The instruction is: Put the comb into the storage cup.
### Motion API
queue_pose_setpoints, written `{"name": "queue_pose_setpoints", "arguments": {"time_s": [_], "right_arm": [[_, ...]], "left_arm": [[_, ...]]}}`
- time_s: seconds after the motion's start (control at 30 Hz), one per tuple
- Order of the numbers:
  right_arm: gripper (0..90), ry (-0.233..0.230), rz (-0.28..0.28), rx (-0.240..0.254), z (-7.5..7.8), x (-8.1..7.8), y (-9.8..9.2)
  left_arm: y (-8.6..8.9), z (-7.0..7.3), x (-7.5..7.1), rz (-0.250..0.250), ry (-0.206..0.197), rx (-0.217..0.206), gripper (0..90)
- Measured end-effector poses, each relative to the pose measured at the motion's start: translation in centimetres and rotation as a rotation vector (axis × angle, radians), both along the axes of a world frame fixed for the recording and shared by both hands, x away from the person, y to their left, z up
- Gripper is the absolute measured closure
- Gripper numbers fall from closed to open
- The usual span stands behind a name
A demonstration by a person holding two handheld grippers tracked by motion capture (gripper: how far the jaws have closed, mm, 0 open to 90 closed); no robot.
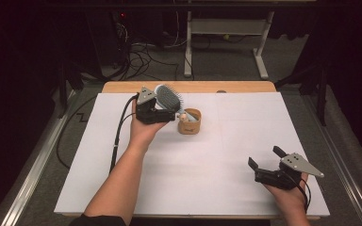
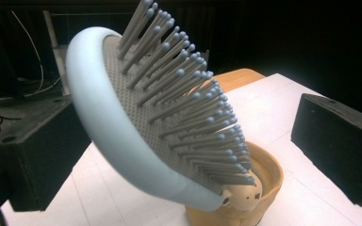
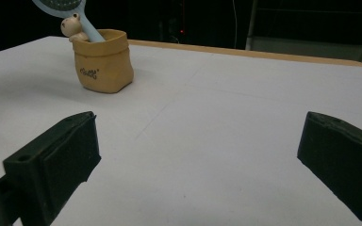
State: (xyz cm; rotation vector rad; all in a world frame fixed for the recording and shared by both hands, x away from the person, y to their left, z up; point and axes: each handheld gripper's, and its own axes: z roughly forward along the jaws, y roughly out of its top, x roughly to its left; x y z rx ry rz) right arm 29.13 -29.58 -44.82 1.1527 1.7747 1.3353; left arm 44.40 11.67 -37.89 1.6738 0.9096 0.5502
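Brush [image 2: 169, 127] stands handle-down in the tan cup [image 1: 190, 121] at the worktop's [image 1: 245, 141] far centre, head leaning left so the cup rim props it. Left gripper [image 1: 166, 112] straddles the head, jaws apart, not clamped, likely lined up to grab it. Right gripper [image 1: 264, 162] idles near right, jaws wide, out of the way

High view looks forward and down over the whole white surface [image 1: 193, 188]. Left gripper view sits very close on the hairbrush [image 2: 136, 117], facing its bristles. Right gripper view is low, looking across the surface from far off. All 3 share the tan cup [image 3: 102, 61].
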Motion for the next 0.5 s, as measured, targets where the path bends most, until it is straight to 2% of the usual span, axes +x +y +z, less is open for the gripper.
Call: {"name": "queue_pose_setpoints", "arguments": {"time_s": [0.5], "right_arm": [[0.4,-0.001,0.000,-0.001,0.0,0.0,0.1]], "left_arm": [[1.4,-0.8,-1.6,-0.011,-0.015,0.005,0.0]]}}
